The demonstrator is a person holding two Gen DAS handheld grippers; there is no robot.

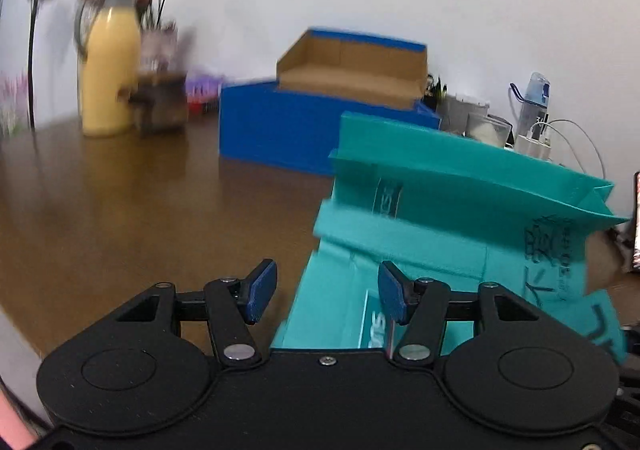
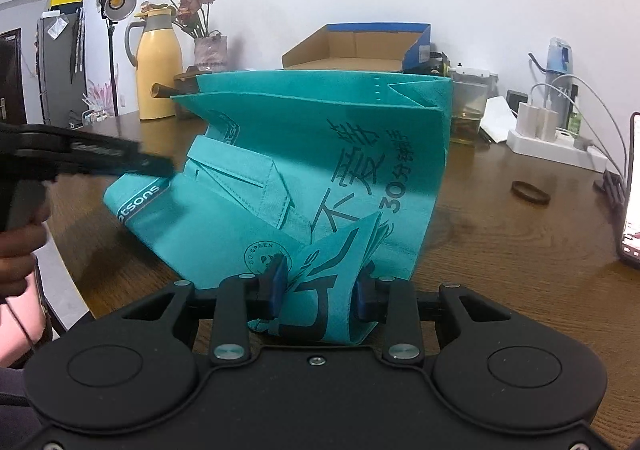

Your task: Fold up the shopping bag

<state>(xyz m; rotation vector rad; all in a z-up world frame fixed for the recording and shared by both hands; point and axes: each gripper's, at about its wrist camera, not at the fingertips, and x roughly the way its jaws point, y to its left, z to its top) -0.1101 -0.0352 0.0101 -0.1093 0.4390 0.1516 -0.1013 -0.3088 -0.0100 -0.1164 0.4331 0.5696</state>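
**Teal bag half-collapsed on worktop, right jaws on its near corner**

Nearest in the right wrist view, the right gripper (image 2: 320, 290) is seen with a bunched fold of the teal shopping bag (image 2: 320, 153) between its blue pads (image 2: 276, 286); the jaws are held partly apart, the cloth filling the gap and pressed by both pads. The gripped corner is lifted slightly off the brown worktop (image 2: 500, 234).

In the left wrist view, the left gripper (image 1: 326, 292) is seen with jaws wide apart and nothing between them. Its right finger is over the bag's near edge; the left finger is over bare worktop. That view is motion-blurred. The left gripper is also seen from the right wrist camera at the left edge, gripped by a hand (image 2: 18, 250), its tip just beside the bag's strap marked "watsons".

The bag is resting on the worktop, partly folded: the upper half is standing, gusset creased inward, while the lower half is lying slumped toward the cameras. Printed characters and "30" are legible on its face.

Beyond it, a blue cardboard box (image 2: 360, 45) is noted. Further left, a yellow jug (image 2: 158, 65) and a vase of flowers (image 2: 210, 49) are placed by the wall. To the right, a dark ring (image 2: 530, 191) is lying on the worktop, well apart from the bag, with a white power strip (image 2: 556, 145) behind.
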